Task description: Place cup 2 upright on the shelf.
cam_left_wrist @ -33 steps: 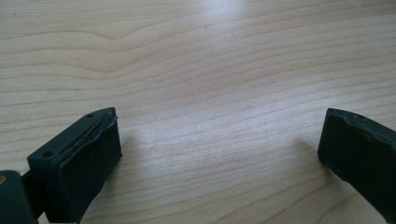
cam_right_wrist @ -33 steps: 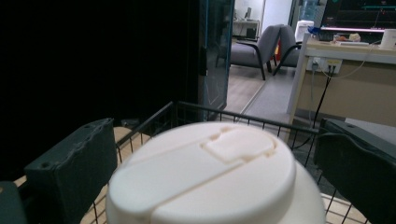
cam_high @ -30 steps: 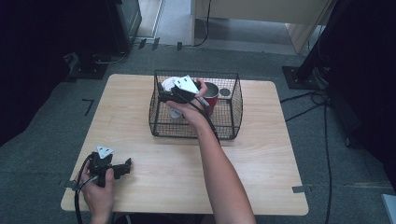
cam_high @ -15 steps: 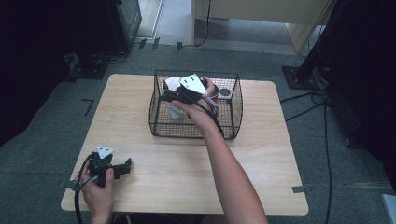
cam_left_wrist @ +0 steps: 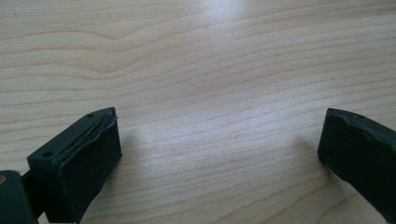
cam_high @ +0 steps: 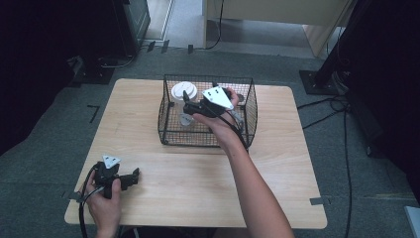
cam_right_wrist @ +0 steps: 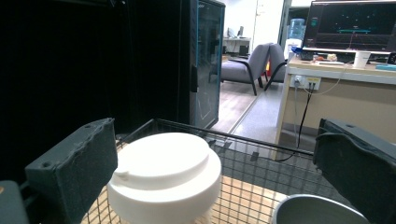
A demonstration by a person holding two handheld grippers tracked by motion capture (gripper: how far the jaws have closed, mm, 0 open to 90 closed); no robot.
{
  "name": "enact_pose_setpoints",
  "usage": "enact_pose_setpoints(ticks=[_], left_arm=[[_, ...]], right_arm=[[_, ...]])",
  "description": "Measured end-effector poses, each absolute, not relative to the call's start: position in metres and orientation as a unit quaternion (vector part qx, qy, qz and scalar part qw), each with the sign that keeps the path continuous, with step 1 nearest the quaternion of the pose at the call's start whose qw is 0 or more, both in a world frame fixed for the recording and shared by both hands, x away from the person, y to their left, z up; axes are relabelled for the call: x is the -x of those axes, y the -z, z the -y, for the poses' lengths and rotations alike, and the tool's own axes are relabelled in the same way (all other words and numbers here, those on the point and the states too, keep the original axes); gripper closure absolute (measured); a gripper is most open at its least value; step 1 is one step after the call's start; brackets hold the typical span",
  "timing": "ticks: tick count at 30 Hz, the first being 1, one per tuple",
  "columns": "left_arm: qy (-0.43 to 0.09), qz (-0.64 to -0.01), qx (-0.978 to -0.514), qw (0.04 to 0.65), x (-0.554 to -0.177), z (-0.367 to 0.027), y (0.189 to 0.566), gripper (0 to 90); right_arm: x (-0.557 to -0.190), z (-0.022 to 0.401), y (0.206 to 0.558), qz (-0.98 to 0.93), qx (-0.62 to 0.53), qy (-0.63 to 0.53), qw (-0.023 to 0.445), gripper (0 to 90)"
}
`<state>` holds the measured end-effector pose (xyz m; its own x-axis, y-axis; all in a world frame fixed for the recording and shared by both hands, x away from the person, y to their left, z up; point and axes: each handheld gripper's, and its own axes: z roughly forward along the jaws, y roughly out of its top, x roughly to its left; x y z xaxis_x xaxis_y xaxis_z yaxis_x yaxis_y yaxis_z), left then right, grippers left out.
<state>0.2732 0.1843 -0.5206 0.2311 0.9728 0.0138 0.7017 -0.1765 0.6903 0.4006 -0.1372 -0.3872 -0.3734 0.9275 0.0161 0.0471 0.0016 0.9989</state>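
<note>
White-lidded cup [cam_right_wrist: 164, 179] stands in wire basket [cam_high: 168, 126]; right gripper view reveals a metal cup [cam_right_wrist: 317, 212].

The wire basket [cam_high: 208, 111] stood at the far middle of the table [cam_high: 277, 163], its mesh walls barring any approach from the sides and leaving entry from above. Inside, a white lidded cup [cam_right_wrist: 164, 179] filled the far left corner and a metal cup [cam_right_wrist: 317, 210] sat just beside it, so little bare floor lay between them. The right gripper [cam_high: 190, 101] hung over the basket with its jaws spread wide. The near half of the tabletop lay bare, except the left corner, where the left gripper [cam_high: 130, 176] rested with jaws apart.
</note>
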Motion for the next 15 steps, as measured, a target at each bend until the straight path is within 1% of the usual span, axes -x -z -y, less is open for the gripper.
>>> enact_pose_setpoints(ticks=[15], left_arm=[[-0.236, -0.573, -0.730, 0.288, -0.273, -0.184, 0.521, 0.0]], right_arm=[[-0.375, 0.176, 0.403, -0.597, -0.419, -0.563, 0.390, 0.1]])
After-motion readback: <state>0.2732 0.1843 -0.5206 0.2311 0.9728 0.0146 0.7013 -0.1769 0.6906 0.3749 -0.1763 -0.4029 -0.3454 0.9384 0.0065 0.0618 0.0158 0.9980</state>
